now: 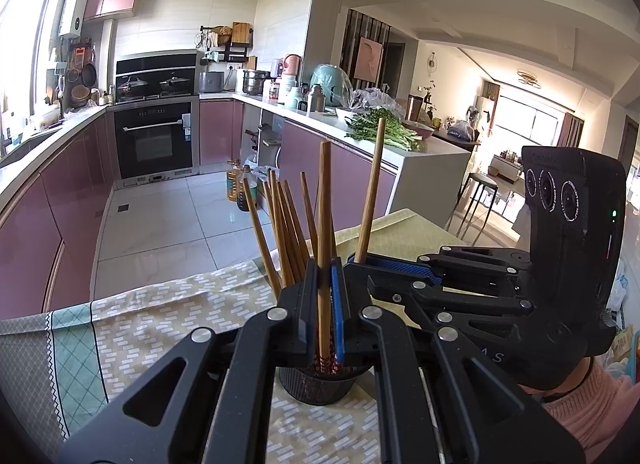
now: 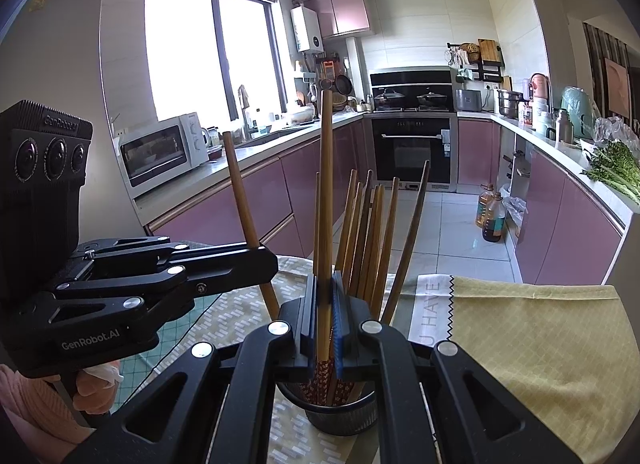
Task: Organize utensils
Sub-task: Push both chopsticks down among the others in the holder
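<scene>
You have one chopstick clamped upright in each gripper's fingers: the left gripper (image 1: 325,304) holds its chopstick (image 1: 324,223), the right gripper (image 2: 327,312) its own (image 2: 326,191), both tips just above the dark holder (image 2: 340,416) on the table (image 2: 540,344). Misalign either tip and it could strike the rim or tip the holder. I count about eight more chopsticks (image 2: 370,236) standing inside.
</scene>
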`<state>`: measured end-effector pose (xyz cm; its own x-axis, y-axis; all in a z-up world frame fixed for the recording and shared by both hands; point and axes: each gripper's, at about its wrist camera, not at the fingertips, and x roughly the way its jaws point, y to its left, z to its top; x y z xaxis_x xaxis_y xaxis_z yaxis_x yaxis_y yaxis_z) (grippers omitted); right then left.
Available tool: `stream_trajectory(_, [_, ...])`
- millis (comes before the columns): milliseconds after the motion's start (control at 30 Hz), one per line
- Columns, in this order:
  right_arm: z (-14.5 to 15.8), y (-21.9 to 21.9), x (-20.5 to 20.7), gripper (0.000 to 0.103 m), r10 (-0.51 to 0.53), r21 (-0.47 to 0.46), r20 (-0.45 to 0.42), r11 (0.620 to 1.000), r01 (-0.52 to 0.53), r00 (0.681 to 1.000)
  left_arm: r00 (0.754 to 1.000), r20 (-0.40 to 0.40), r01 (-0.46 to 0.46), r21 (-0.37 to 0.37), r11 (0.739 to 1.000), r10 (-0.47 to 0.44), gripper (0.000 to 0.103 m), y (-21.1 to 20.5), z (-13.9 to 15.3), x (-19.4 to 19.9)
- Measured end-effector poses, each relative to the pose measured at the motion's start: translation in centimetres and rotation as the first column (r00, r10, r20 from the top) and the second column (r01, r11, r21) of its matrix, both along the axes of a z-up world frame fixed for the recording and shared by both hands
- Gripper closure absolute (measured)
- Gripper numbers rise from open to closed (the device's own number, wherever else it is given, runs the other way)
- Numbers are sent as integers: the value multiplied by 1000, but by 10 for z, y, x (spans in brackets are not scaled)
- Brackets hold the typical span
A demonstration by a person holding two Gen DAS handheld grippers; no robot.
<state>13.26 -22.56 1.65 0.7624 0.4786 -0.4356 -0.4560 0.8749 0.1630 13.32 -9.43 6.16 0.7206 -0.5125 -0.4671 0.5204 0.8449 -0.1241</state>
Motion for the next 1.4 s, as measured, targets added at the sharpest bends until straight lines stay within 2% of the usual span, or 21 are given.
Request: stream_trajectory(1400, [-11,-3,13,97,-7,0,-50,1000,7,999,999,-41,-8,14,1000,9,95,6,-10,12])
